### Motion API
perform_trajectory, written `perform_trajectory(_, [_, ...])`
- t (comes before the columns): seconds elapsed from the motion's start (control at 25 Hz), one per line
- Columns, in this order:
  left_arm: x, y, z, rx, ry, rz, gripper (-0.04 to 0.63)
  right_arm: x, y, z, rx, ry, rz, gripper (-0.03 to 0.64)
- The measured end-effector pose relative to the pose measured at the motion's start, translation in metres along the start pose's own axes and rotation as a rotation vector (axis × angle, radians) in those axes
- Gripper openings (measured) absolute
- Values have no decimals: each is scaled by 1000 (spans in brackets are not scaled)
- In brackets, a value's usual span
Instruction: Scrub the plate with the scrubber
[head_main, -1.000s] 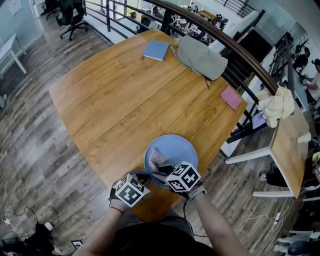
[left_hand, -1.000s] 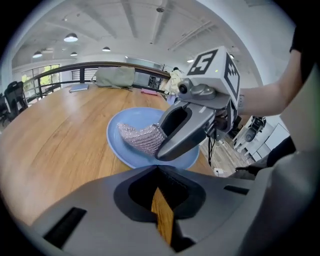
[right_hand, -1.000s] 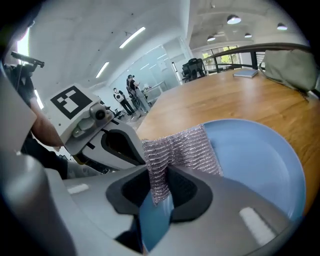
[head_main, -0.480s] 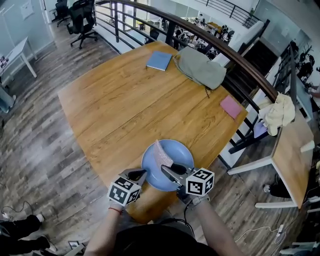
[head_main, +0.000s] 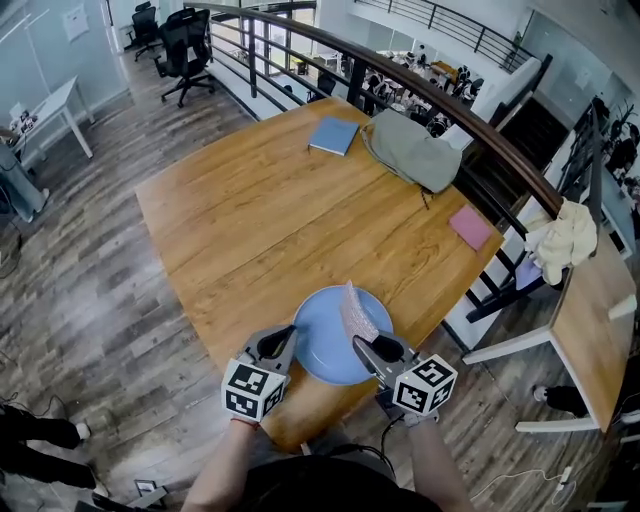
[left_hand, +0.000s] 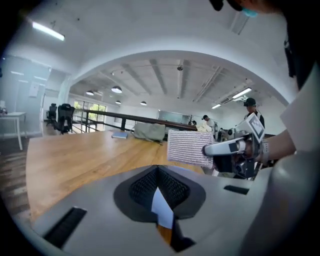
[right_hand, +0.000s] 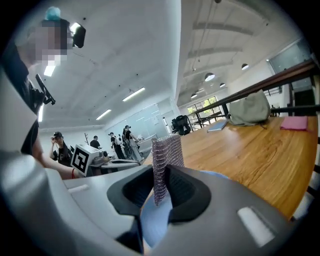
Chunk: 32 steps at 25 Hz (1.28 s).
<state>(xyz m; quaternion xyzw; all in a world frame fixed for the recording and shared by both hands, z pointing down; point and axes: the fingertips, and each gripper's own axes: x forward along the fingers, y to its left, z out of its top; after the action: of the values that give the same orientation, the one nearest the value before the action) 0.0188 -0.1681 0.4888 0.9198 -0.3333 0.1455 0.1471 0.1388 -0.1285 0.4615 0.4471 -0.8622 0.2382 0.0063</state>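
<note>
**A:** At the near edge of the desk (head_main: 260, 220), where is the plate (head_main: 320, 345)?

**B:** Over that edge. Its left rim is pinched in the left claw (head_main: 283, 342), whose jaws are closed tight on it.

**A:** And the scrubber (head_main: 356, 312)?

**B:** In the right claw (head_main: 366, 350), jaws clamped on its lower end. It stands upright over the plate's right half; I cannot tell whether it touches.

**A:** Anything else?

**B:** A blue notebook (head_main: 334, 136), a grey bag (head_main: 415, 150) and a pink pad (head_main: 470, 228) lie at the far side, well apart from the plate.
</note>
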Motion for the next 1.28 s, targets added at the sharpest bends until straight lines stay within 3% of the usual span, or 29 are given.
perform_trajectory(0.16, [-16, 3, 23, 8, -111, 79, -3, -20, 2, 17, -75, -58, -33, 83])
perform_trajectory(0.48, [-46, 8, 62, -6, -222, 115, -3, -55, 14, 65, -142, -173, -60, 82])
perform_trajectory(0.76, [-86, 21, 102, -68, -352, 182, -3, -83, 30, 112, -200, -283, -111, 83])
perform_trajectory(1.04, [-122, 26, 153, -4, -468, 264, -3, -110, 50, 159, -278, -401, -172, 83])
perform_trajectory(1.28, [-139, 25, 185, 44, -486, 275, -2, -123, 57, 185, -316, -446, -210, 83])
